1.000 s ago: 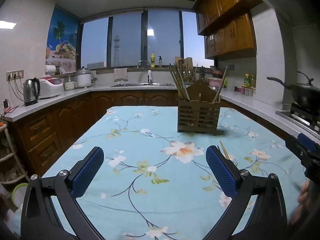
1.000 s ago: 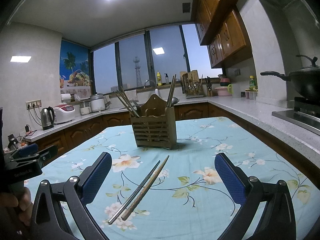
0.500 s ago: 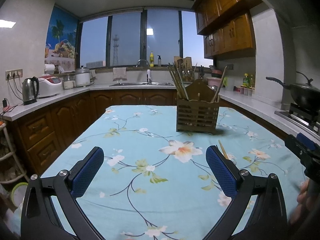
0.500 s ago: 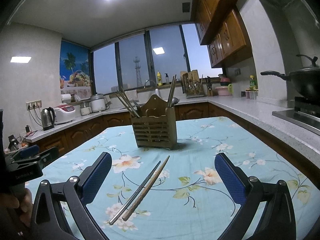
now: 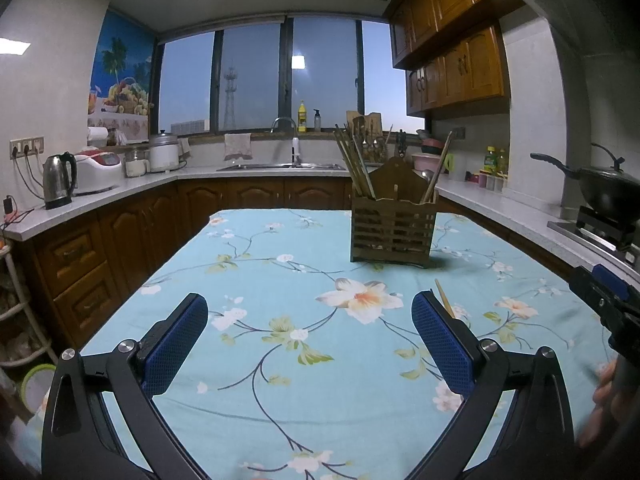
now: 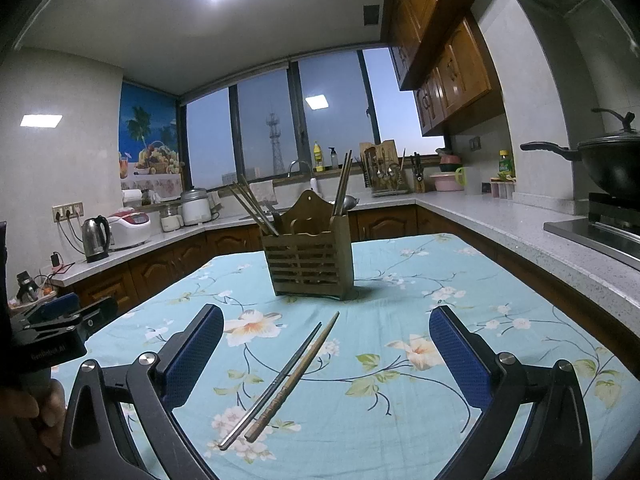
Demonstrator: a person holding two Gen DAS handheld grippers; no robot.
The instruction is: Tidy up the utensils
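right gripper [image 6: 326, 356]: jaws spread, empty; wooden chopstick [image 6: 292, 376] and metal chopstick [image 6: 272, 386] between them. left gripper [image 5: 306, 342]: likewise. advice: centre, clamp mid-length; slatted holder [image 6: 310, 268] ahead.

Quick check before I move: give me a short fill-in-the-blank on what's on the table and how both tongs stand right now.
1. The two loose chopsticks lie on the floral ____.
2. The wooden utensil holder stands ____ on the table, beyond the chopsticks.
3. The right tongs are ____, with the chopsticks lying between their pads.
4. The left tongs hold ____.

Missing words: tablecloth; upright; open; nothing
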